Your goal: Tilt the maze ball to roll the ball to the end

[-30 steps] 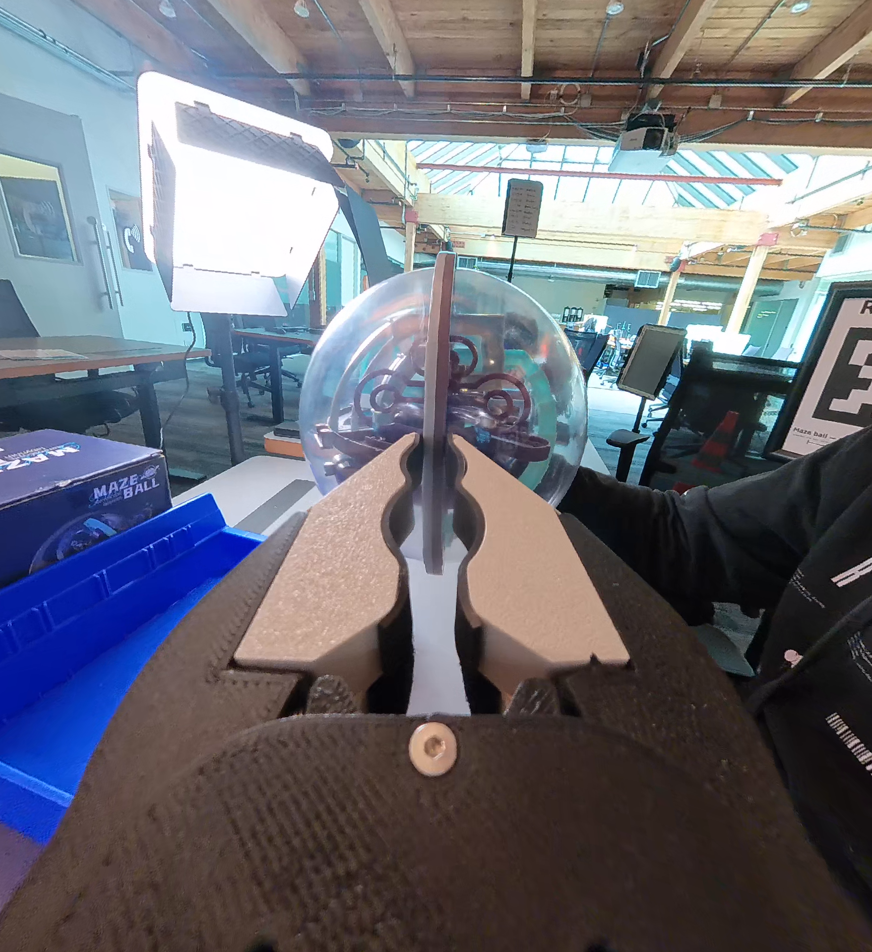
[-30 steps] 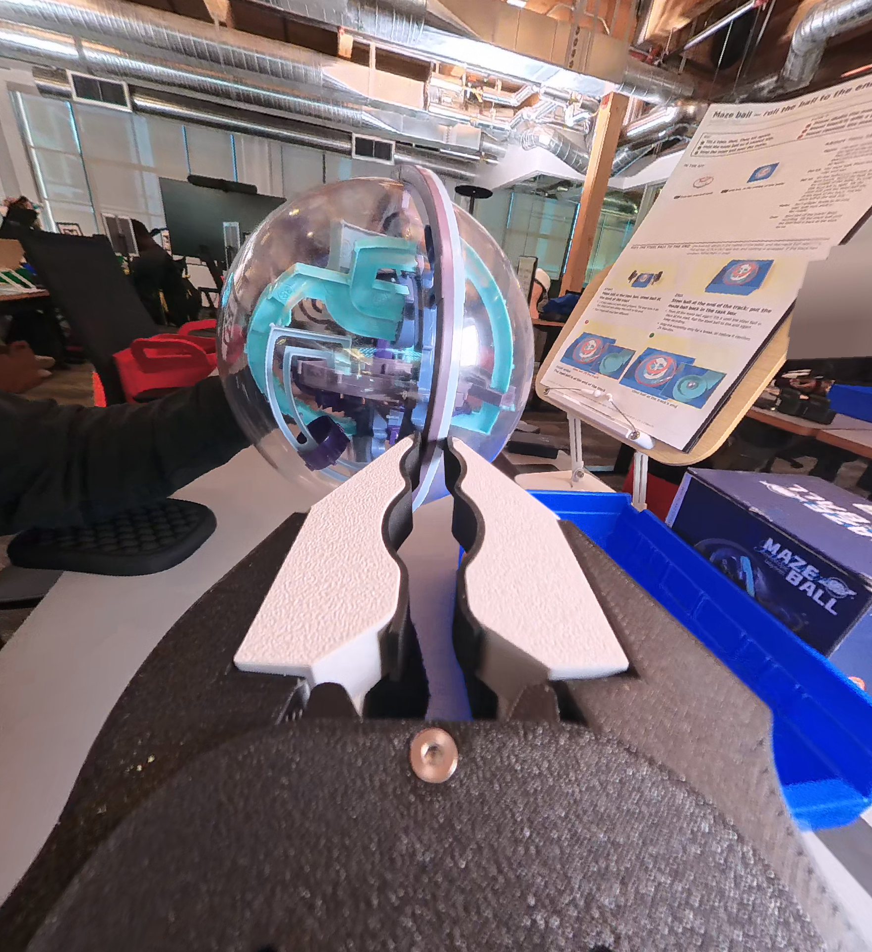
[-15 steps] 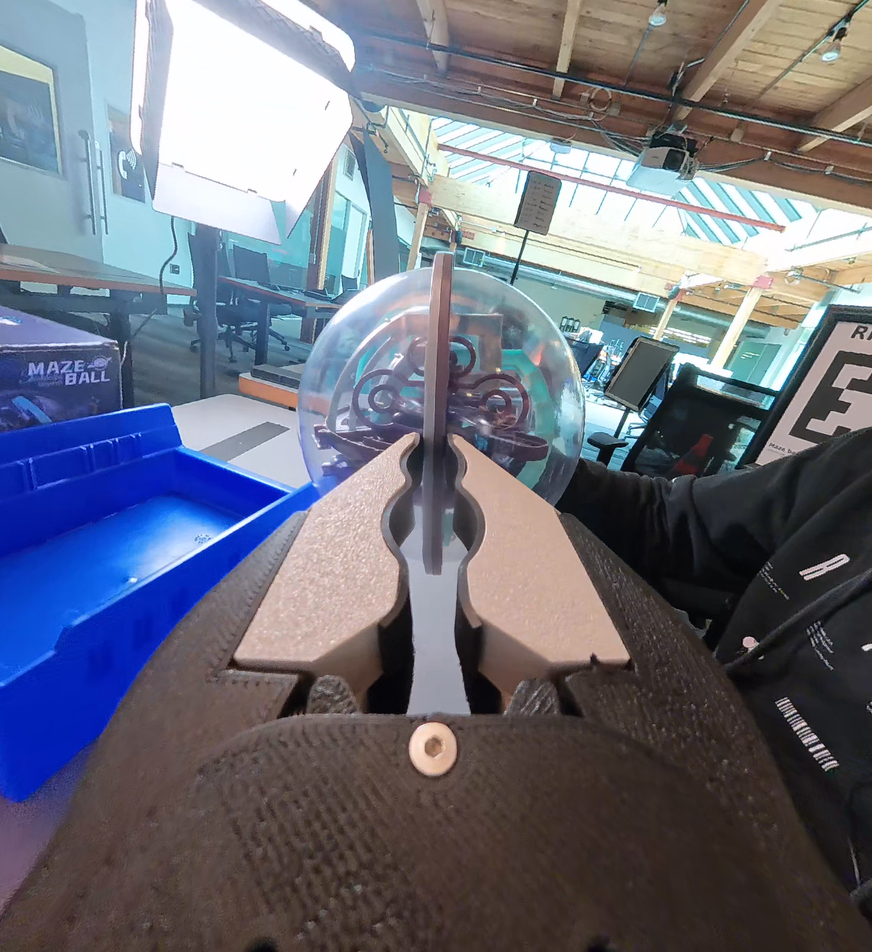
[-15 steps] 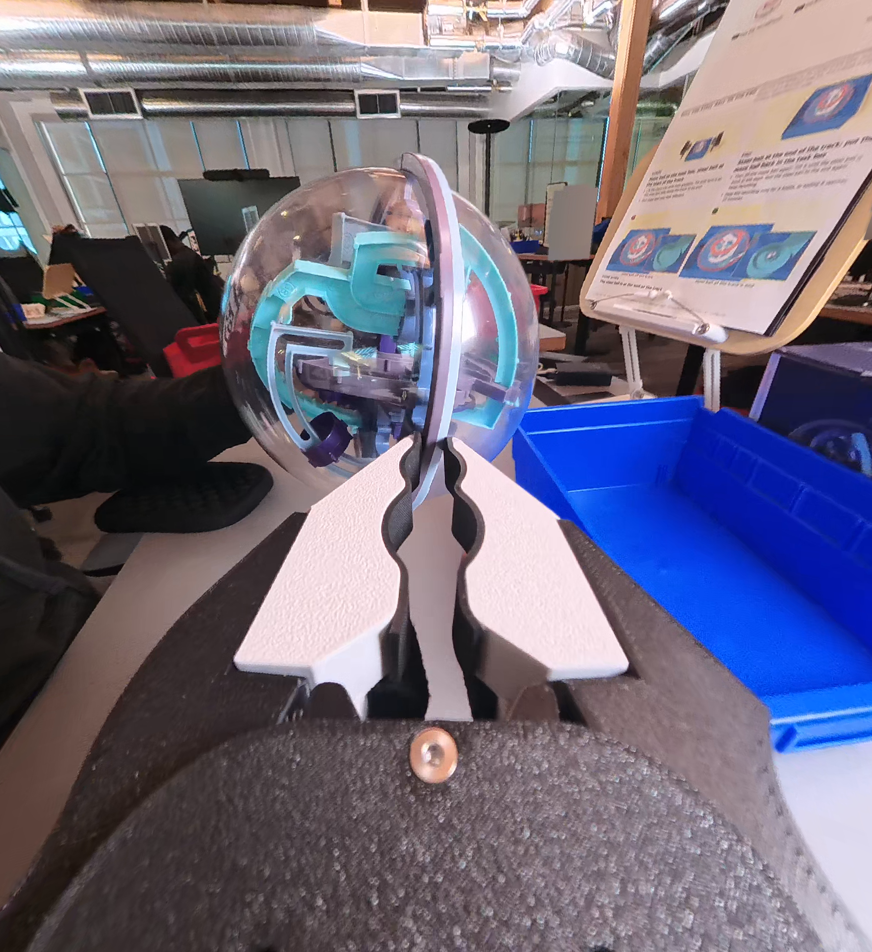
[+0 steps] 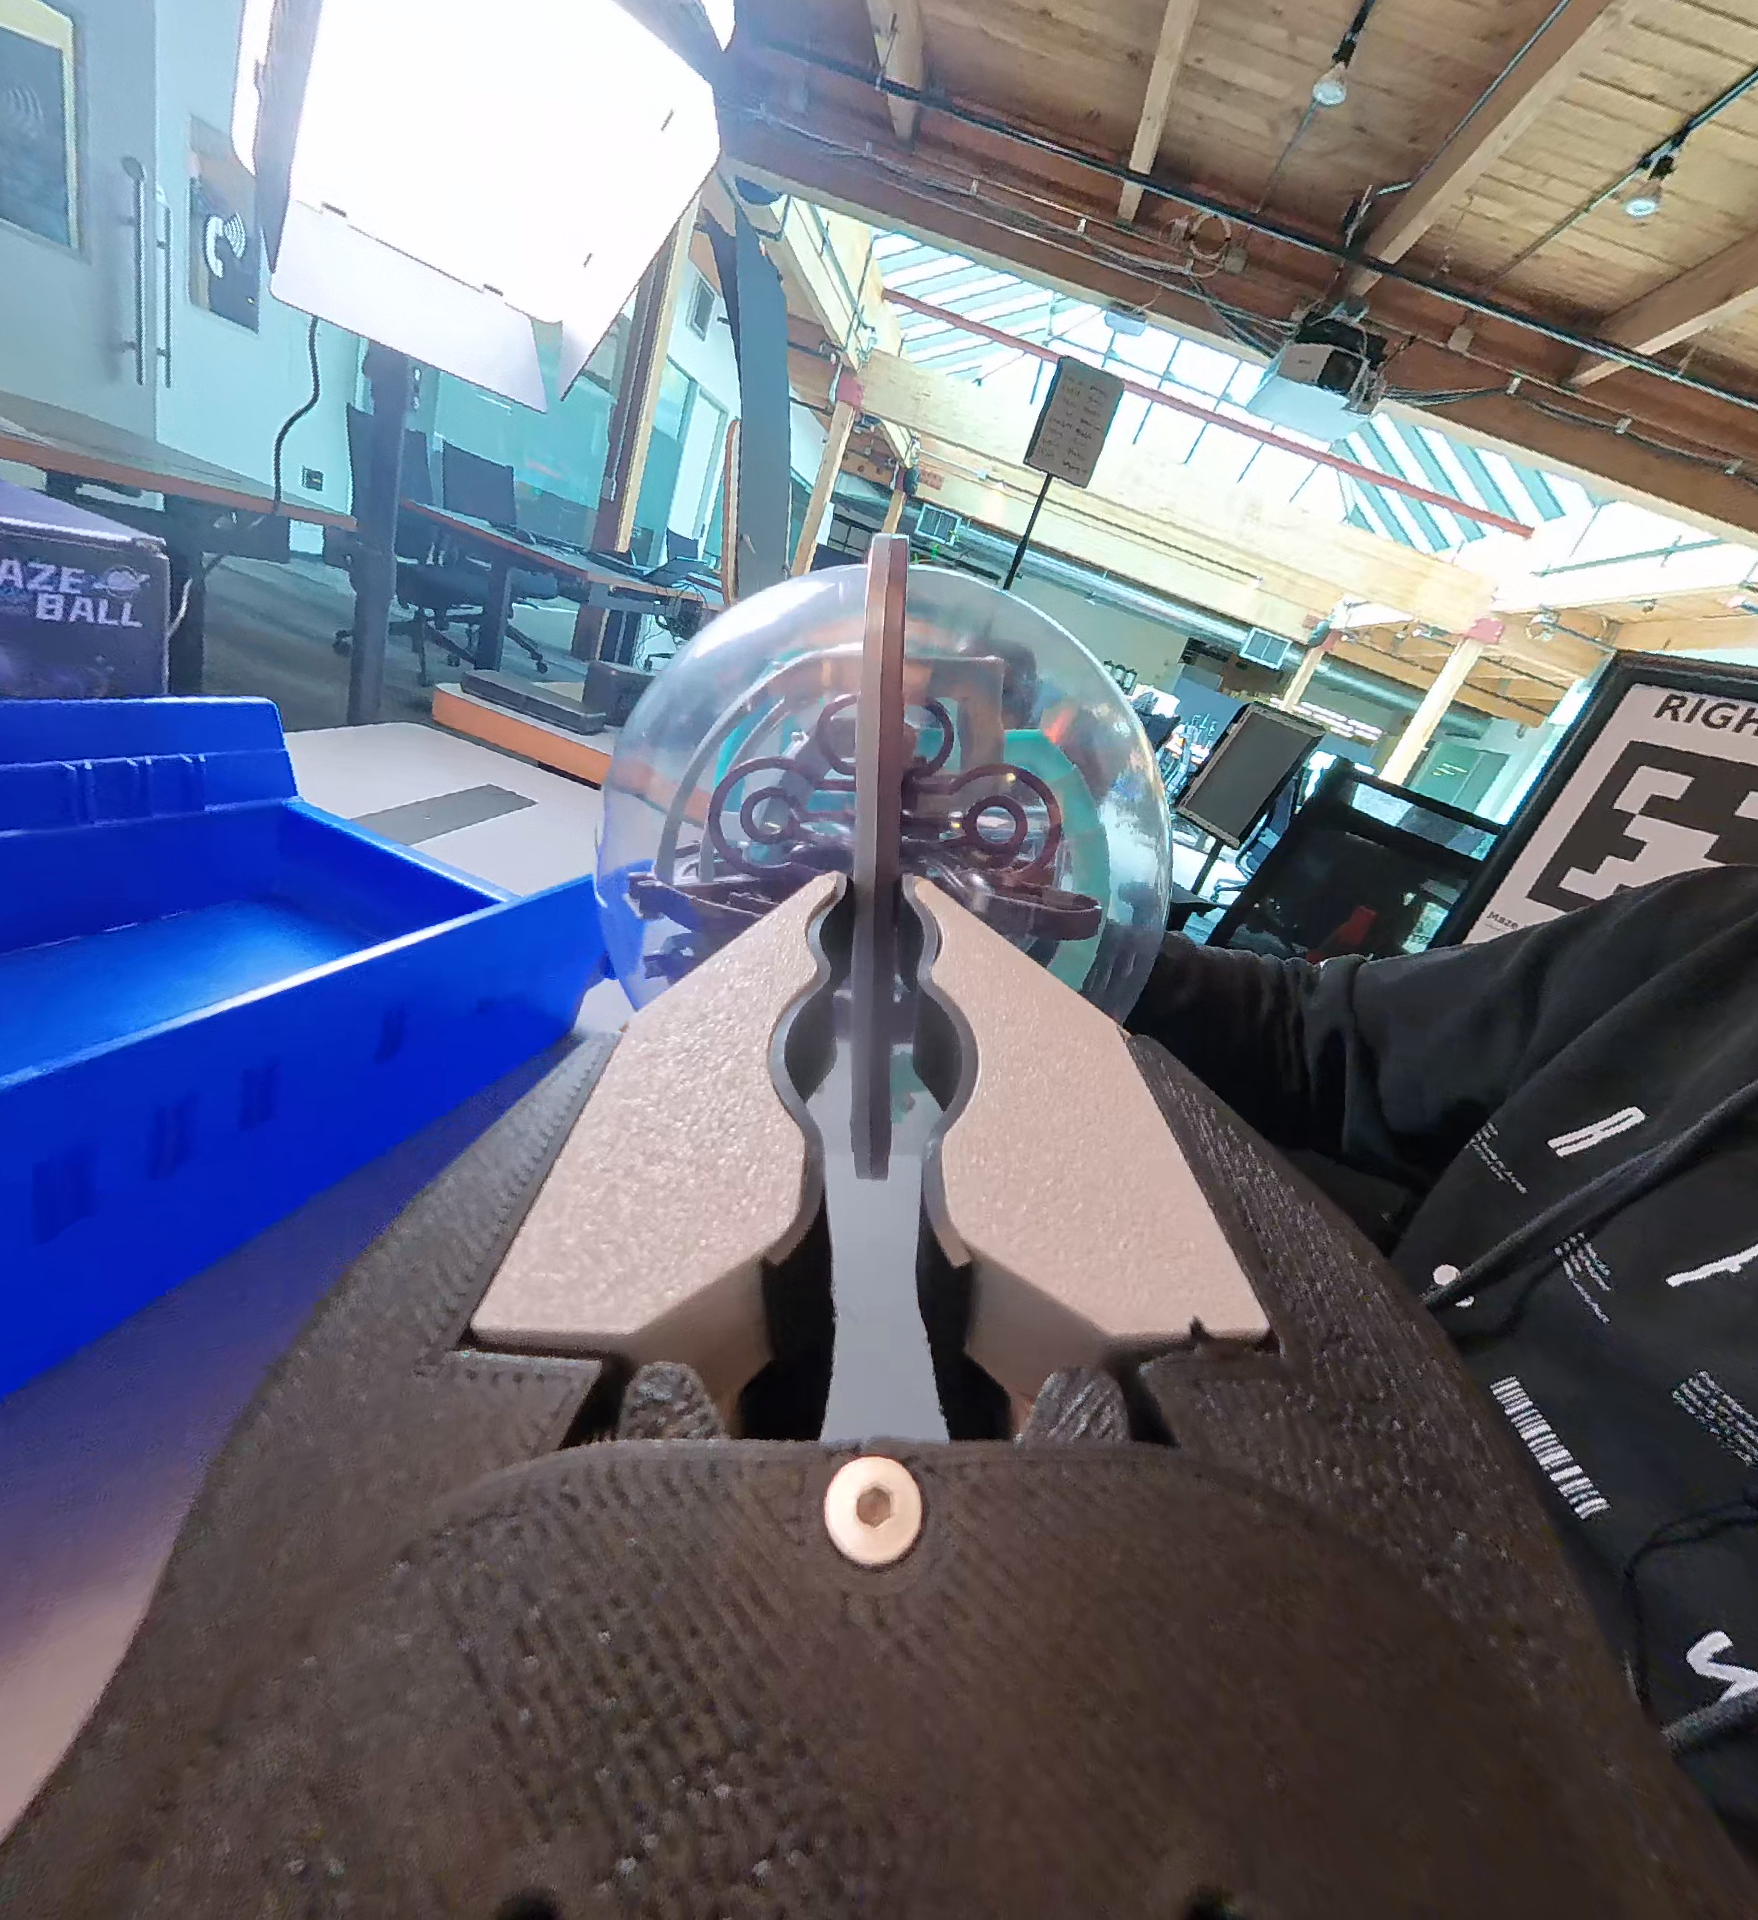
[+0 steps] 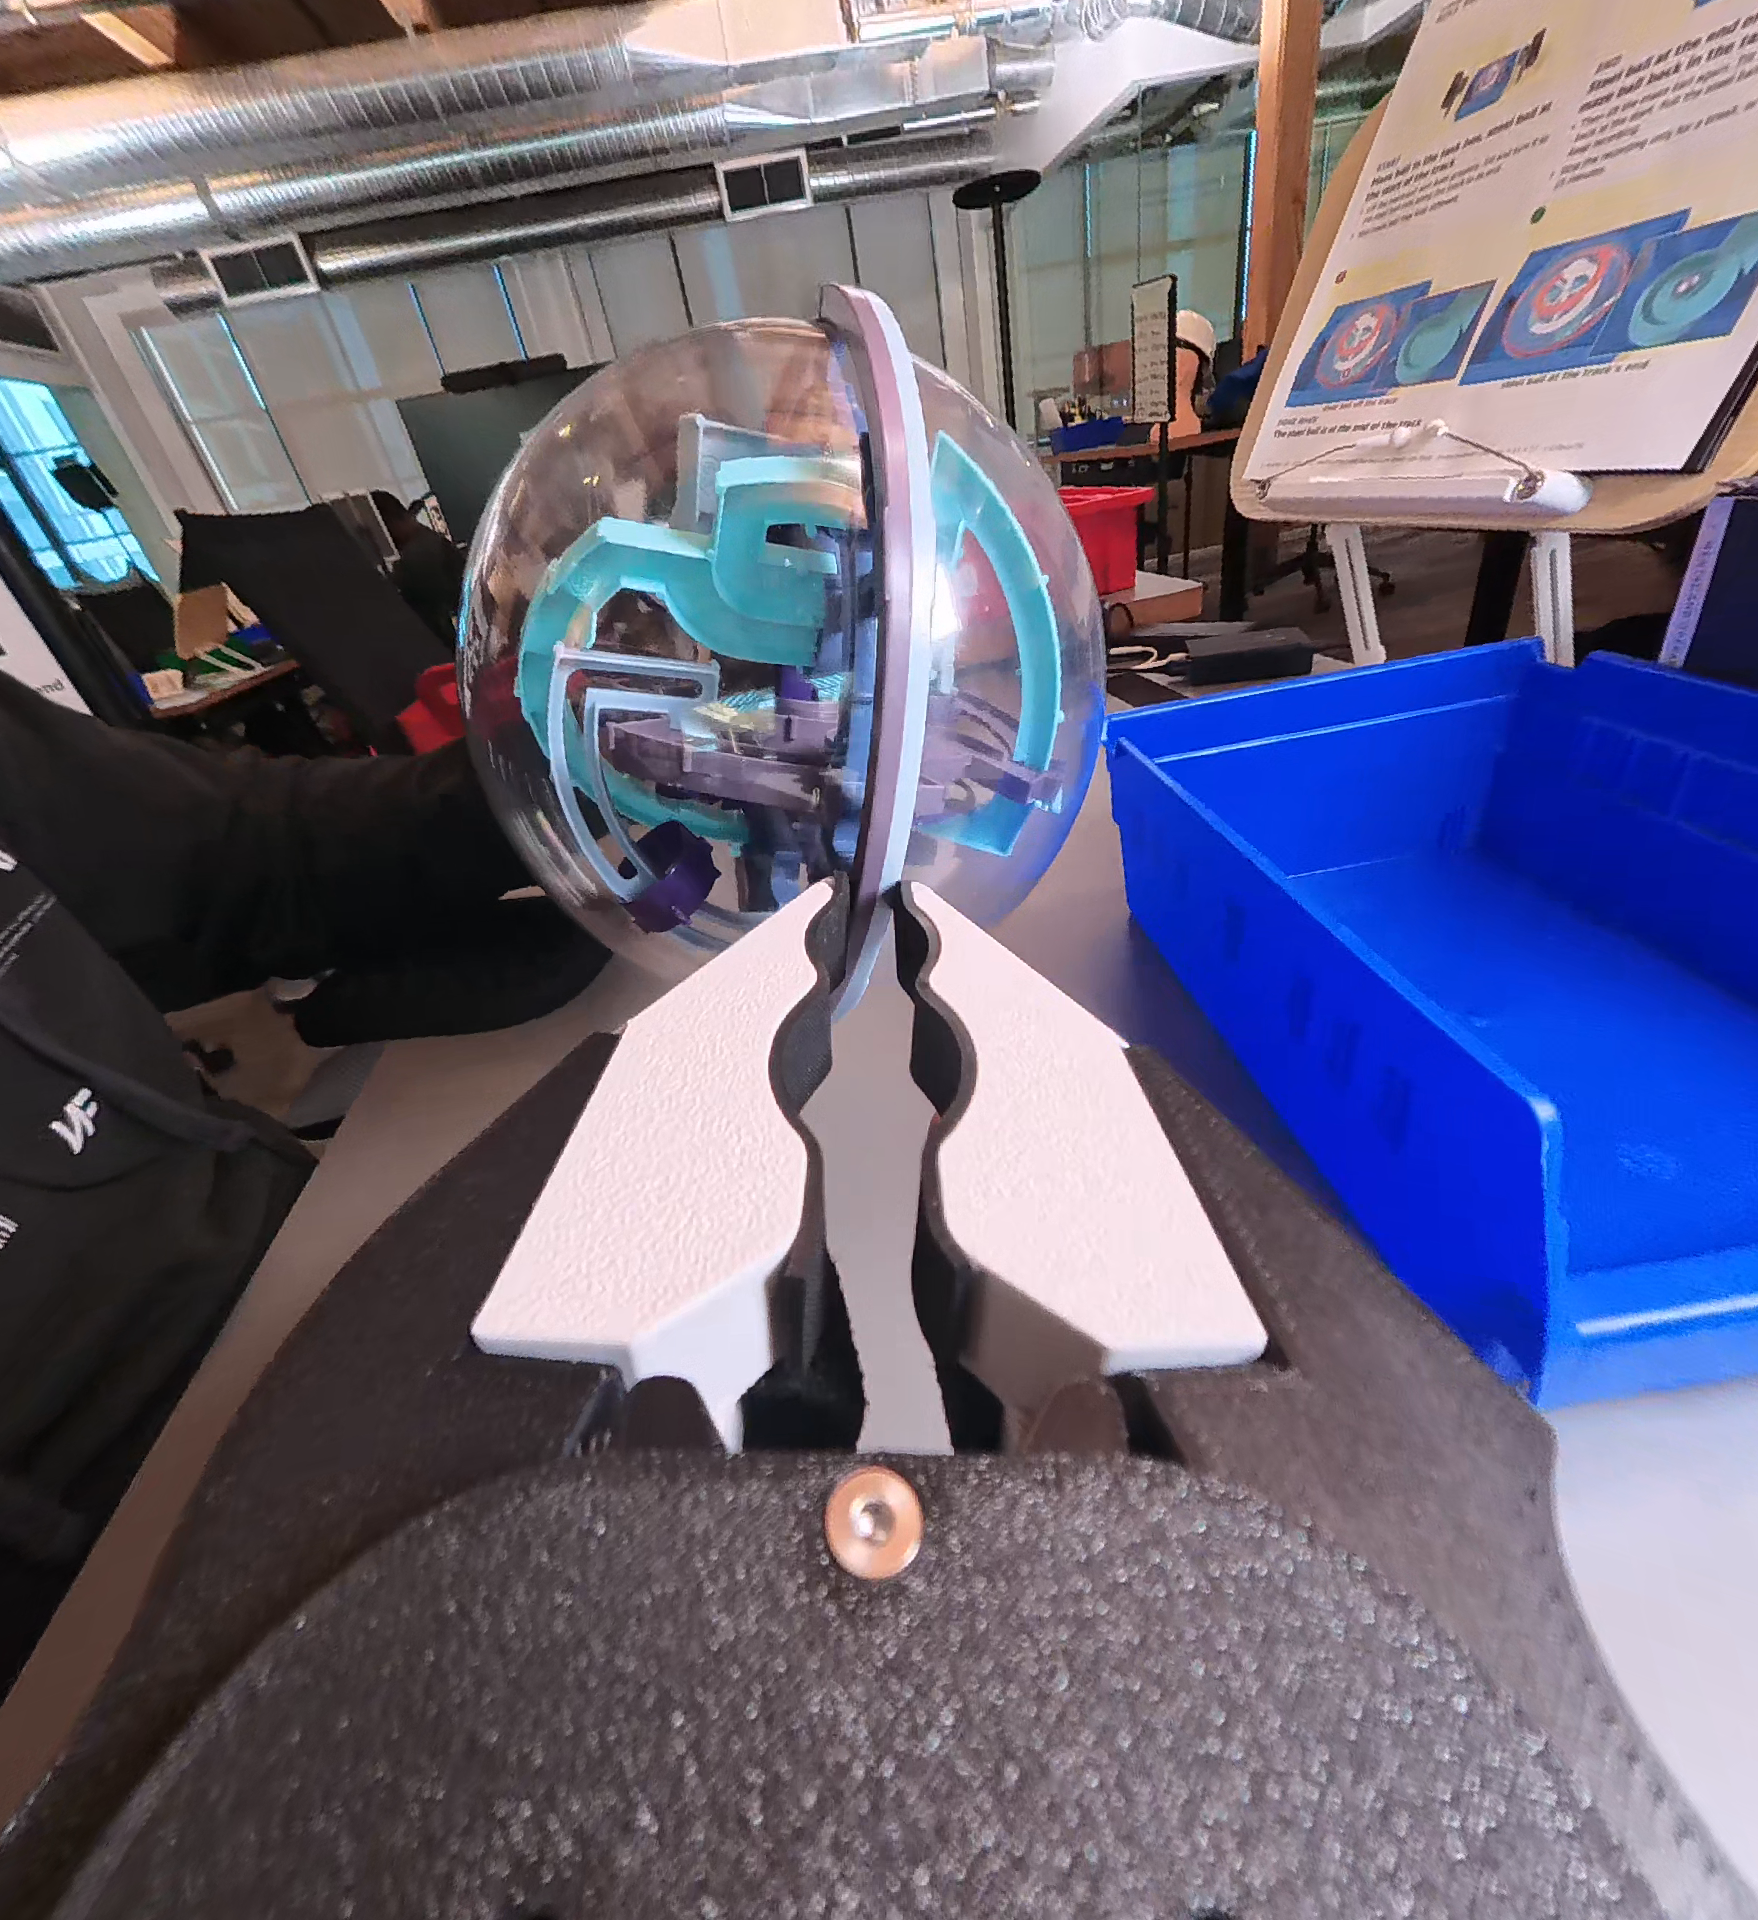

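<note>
The maze ball (image 6: 781, 644) is glossy clear plastic, the fingers (image 5: 688, 1132) rough matt, the bin (image 6: 1477, 935) smooth blue plastic.

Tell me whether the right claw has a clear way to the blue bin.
Probably not yet: the right claw is shut on the maze ball's rim. The blue bin sits open beside it, unobstructed.

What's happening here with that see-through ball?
A person holds two hand-held grippers, and each clamps the flat rim around a clear plastic maze ball with teal and purple tracks inside. The left gripper and right gripper grip it from opposite sides, lifted above the table. An empty blue plastic bin sits alongside. The little rolling ball inside can't be made out.
</note>
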